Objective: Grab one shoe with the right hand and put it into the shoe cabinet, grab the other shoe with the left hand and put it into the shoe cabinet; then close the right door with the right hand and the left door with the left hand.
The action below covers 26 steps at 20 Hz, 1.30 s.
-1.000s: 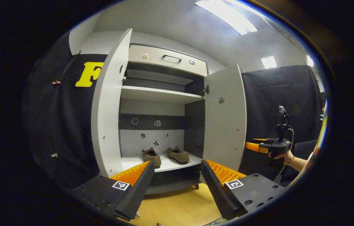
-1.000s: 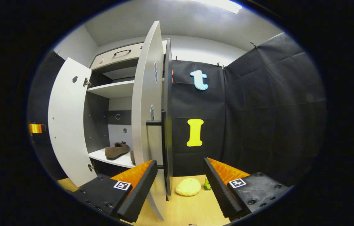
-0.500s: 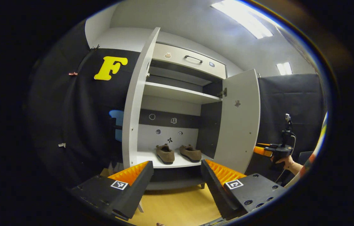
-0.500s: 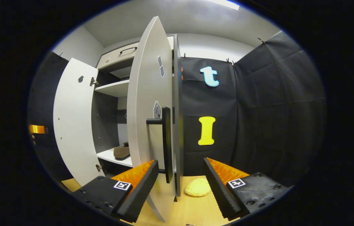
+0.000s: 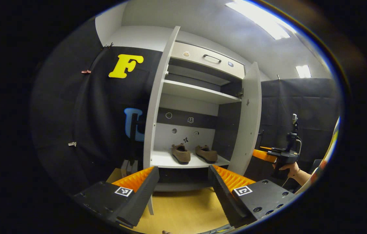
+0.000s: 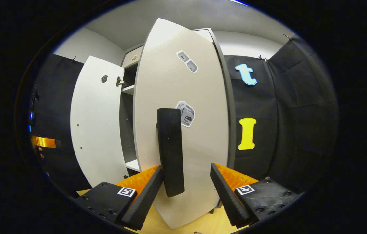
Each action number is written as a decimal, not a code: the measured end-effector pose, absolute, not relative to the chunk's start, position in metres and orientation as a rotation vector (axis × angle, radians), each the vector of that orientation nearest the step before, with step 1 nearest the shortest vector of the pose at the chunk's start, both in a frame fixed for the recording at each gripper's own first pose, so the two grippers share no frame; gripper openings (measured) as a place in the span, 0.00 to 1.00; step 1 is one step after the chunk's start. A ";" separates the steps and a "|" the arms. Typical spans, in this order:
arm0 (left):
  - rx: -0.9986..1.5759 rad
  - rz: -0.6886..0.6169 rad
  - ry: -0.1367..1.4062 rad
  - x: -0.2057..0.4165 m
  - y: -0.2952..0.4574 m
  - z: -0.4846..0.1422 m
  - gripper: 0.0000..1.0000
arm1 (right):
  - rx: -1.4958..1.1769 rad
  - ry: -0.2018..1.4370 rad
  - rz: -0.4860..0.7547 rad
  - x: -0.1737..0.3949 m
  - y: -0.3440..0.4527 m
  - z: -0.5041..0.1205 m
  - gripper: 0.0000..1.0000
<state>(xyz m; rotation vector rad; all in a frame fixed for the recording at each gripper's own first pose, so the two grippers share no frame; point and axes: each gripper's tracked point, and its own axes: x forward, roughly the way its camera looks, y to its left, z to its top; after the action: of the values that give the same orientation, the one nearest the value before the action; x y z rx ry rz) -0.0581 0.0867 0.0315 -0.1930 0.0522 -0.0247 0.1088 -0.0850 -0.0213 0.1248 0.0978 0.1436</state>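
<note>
Two brown suede slip-on shoes [image 5: 194, 153]: side by side on the lower shelf of the tall white-and-grey shoe cabinet [image 5: 199, 94], stowing apparently complete. White right door [image 6: 183, 130]: partly swung, long black bar handle [image 6: 169, 152] facing the right gripper [image 6: 186, 195], jaws spread, level, apparently poised to push. Left gripper [image 5: 183, 191]: spread, empty, level before the white left door [image 5: 157, 107], edge-on.

Two brown shoes [image 5: 194, 153] side by side on the shoe cabinet [image 5: 199, 94] shelf, both doors seemingly ajar.
</note>
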 end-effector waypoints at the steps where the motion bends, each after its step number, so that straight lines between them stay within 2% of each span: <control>1: -0.186 -0.006 0.052 -0.060 0.093 0.032 0.96 | 0.123 0.097 0.143 0.118 -0.076 -0.023 0.96; 7: -0.149 0.115 0.065 -0.073 0.135 0.025 0.96 | 0.008 0.056 0.055 0.169 -0.035 -0.028 0.96; 12: -0.186 0.200 0.066 -0.048 0.188 0.014 0.96 | -0.088 0.016 -0.029 0.192 -0.025 -0.031 0.96; 18: -0.186 0.188 0.059 -0.007 0.215 0.012 0.97 | -0.047 0.044 0.005 0.178 -0.020 -0.038 0.98; 26: -0.229 0.120 0.053 0.009 0.208 0.011 0.95 | -0.041 0.090 0.021 0.103 -0.028 -0.049 0.98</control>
<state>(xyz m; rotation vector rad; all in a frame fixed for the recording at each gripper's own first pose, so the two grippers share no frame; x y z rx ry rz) 0.0094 0.2076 0.0108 -0.2289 0.0529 0.1203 0.1035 -0.0282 -0.0495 -0.0413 0.0904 0.0211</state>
